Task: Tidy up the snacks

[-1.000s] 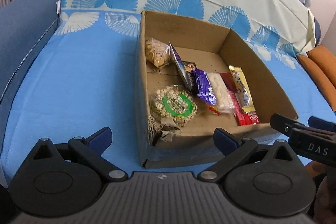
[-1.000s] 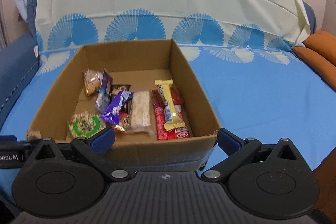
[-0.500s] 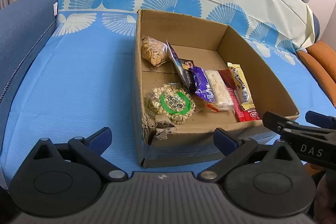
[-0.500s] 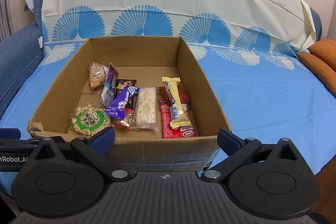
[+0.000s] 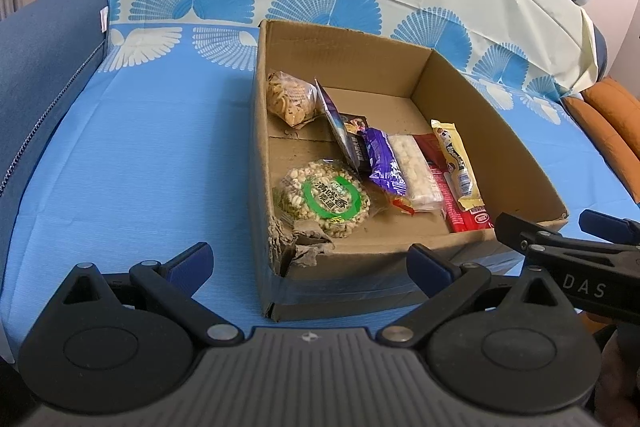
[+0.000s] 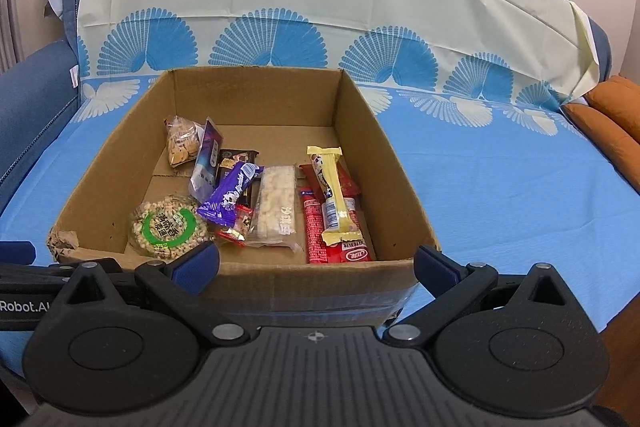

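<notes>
The snacks [image 6: 276,203] lie inside the cardboard box [image 6: 394,163], which stands on a blue sheet [image 6: 500,187]. The left gripper [image 5: 310,261] and the right gripper [image 6: 316,265] are both spread wide and empty, just before the box's near wall.

Open box top, crowded near half, bare floor at the back

My way down into the cardboard box [image 6: 404,163] is open from above, but its four walls fence every side, and the near wall stands right in front of my right hand-held gripper [image 6: 316,265]. The snack packets [image 6: 276,207] crowd the near and middle floor edge to edge; the round green-label pack [image 5: 326,199] sits against the torn corner [image 5: 294,251]. The far right of the box floor lies bare. Left of the box, the blue sheet [image 5: 132,163] is wide open beside my left hand-held gripper [image 5: 310,265].
</notes>
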Demonstrator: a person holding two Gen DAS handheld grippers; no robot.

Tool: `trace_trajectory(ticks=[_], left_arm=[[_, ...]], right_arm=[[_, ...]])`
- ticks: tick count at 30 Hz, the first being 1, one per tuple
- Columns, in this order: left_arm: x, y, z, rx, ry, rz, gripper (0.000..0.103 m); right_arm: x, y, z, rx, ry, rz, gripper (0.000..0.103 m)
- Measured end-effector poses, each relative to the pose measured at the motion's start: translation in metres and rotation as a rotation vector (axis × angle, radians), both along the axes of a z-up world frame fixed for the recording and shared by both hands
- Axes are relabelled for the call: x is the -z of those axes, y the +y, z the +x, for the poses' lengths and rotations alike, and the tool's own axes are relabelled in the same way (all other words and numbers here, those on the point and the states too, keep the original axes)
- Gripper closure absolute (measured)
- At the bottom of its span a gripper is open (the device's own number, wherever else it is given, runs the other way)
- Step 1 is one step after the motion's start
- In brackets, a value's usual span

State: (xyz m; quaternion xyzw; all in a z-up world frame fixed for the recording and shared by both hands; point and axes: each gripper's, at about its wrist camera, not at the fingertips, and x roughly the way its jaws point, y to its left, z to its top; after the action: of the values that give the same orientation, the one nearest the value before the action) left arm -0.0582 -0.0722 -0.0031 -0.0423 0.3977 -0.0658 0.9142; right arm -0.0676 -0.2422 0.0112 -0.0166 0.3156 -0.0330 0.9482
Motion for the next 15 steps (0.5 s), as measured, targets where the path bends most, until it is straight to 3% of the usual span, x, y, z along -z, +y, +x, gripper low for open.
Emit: trace_trajectory(ticks=[15], left_arm=[[0.0017, 0.0000, 0.0012, -0.003, 0.009, -0.009, 0.000]], right_arm=[[-0.0003, -0.0001, 0.0004, 0.001, 0.000, -0.003, 0.001]])
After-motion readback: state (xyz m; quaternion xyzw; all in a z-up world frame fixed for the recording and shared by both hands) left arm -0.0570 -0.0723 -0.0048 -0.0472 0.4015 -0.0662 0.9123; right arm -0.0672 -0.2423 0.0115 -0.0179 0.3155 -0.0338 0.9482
